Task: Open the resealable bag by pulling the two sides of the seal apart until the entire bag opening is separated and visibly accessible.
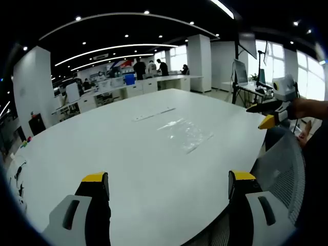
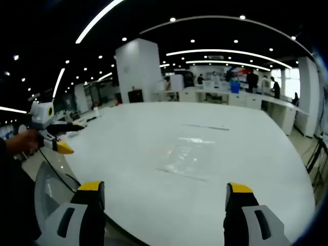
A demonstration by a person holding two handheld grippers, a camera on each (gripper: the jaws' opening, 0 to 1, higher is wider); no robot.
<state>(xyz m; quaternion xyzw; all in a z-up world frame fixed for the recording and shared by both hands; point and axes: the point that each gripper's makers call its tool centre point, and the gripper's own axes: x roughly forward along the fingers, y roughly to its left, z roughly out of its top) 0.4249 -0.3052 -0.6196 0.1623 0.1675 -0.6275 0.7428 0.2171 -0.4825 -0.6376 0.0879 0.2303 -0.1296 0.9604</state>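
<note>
no legible text, labels, brands or numbers anywhere, distant office signage too blurred to read

Open-plan office: desks (image 1: 128, 87), monitors (image 1: 239, 72)

Bright, even light falls from curved white ceiling strip lights (image 2: 97, 20) and windows (image 1: 302, 72). The glossy white round table (image 1: 154, 154) shows soft glare. Fisheye distortion bends the edges; distant areas look slightly soft.

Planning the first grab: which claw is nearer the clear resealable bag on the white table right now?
Hard to call; roughly equal. The left claw and the right claw both hover open at the table's near edge, short of the bag, neither touching it.
</note>
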